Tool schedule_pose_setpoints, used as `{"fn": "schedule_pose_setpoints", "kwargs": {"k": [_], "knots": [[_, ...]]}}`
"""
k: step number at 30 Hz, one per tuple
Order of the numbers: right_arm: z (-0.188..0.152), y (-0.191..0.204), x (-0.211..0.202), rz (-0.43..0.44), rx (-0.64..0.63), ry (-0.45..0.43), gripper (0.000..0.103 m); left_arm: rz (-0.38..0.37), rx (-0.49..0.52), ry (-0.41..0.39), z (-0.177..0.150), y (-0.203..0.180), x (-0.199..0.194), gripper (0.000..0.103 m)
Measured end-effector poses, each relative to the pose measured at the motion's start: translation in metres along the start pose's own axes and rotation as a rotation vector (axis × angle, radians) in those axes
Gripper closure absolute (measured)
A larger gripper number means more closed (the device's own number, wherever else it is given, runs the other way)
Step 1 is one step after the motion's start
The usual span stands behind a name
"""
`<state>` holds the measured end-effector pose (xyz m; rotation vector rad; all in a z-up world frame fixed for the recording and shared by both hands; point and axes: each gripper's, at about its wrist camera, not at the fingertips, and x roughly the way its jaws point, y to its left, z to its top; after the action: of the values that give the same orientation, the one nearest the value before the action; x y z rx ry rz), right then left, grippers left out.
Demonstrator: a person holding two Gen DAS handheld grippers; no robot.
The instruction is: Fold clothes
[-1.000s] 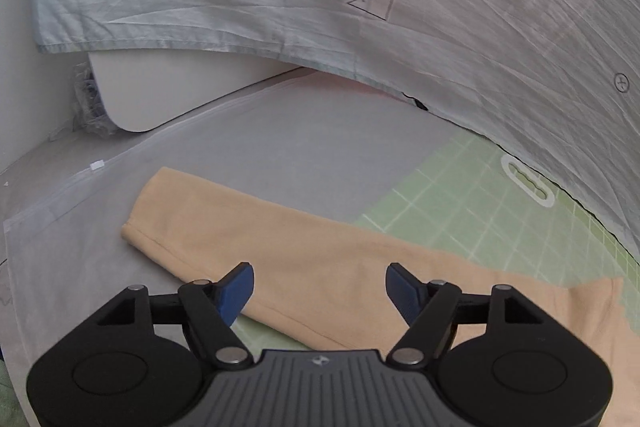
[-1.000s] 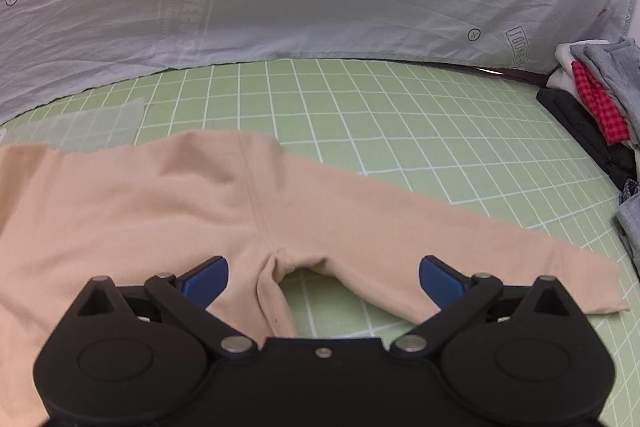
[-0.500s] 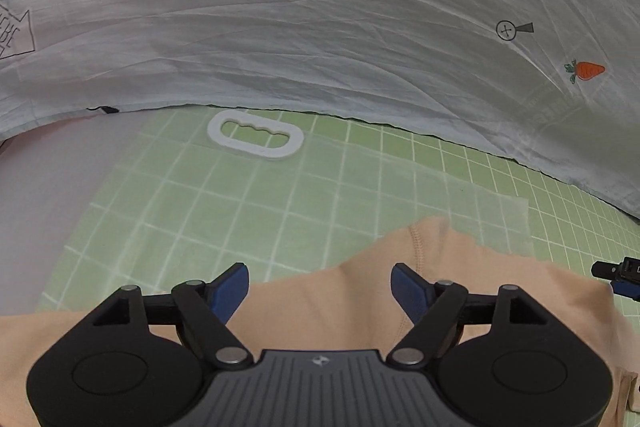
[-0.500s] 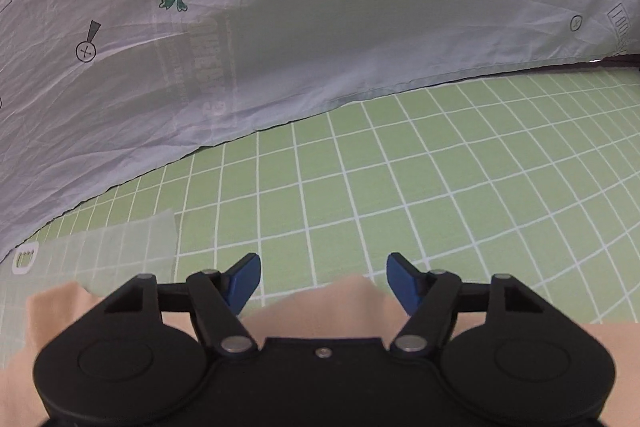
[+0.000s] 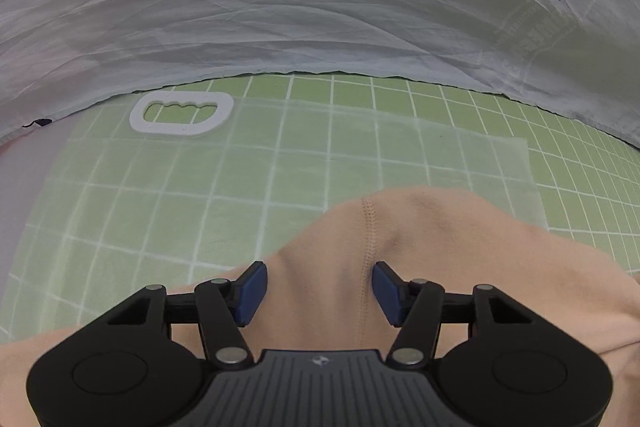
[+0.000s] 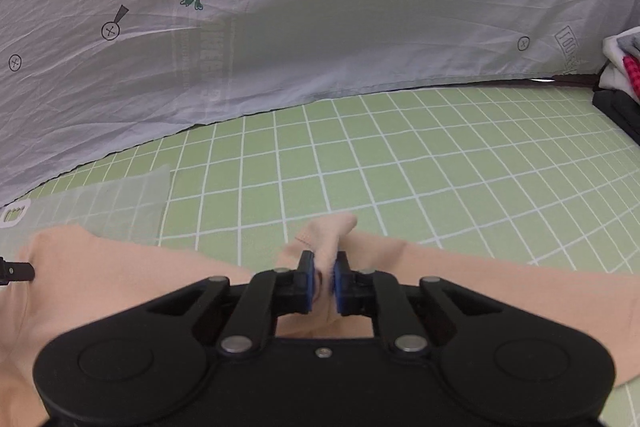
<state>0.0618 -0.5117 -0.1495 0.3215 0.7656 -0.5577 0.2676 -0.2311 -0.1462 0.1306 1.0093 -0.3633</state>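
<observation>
One pair of peach leggings [image 6: 480, 291] lies spread on the green gridded mat [image 6: 400, 163] covering the surface. The right claw [image 6: 323, 283] is clenched on a raised fold of the leggings' fabric at the edge nearest the mat's bare part. The left claw [image 5: 316, 293] is released, its two blue pads [image 5: 251, 287] spread either side of a stitched seam without pinching it. One translucent plastic bag [image 5: 360, 155] with a white handle cutout [image 5: 181, 113] lies partly under the leggings. A grey printed sheet [image 6: 320, 27] hangs behind. A stack of clothes [image 6: 622, 67] is cut off at the right wrist view's edge; its count cannot be told.
</observation>
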Motion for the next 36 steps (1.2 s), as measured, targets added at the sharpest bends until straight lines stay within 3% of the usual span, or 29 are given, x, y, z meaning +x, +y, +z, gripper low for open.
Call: {"fn": "schedule_pose_setpoints", "kwargs": {"k": [3,5,7,10,14,18,23,36], "knots": [[-0.015,-0.003,0.001,-0.034,-0.013,0.035,0.083,0.010,0.032,-0.006,-0.005,-0.002,-0.003,0.044],[-0.016,-0.002,-0.002,-0.069,-0.048,0.026,0.063,0.009,0.041,-0.006,-0.007,-0.002,-0.004,0.044],[-0.011,0.000,-0.004,-0.099,-0.104,0.011,0.051,0.004,0.035,-0.004,-0.007,0.000,-0.004,0.044],[-0.001,0.007,-0.007,-0.123,-0.230,-0.045,0.043,0.005,0.040,-0.001,-0.006,0.000,-0.004,0.044],[0.009,0.022,-0.006,-0.077,-0.412,-0.109,0.042,0.008,0.043,0.003,-0.006,-0.001,-0.003,0.043],[0.014,0.039,0.000,0.029,-0.605,-0.104,0.043,-0.005,0.047,0.014,-0.004,0.000,-0.003,0.043],[0.012,0.048,0.012,0.067,-0.757,-0.043,0.072,-0.038,0.041,0.016,0.003,0.003,-0.002,0.044],[0.019,0.030,0.012,0.098,-0.532,0.000,0.075,-0.045,0.039,0.018,0.001,0.000,-0.001,0.045]]}}
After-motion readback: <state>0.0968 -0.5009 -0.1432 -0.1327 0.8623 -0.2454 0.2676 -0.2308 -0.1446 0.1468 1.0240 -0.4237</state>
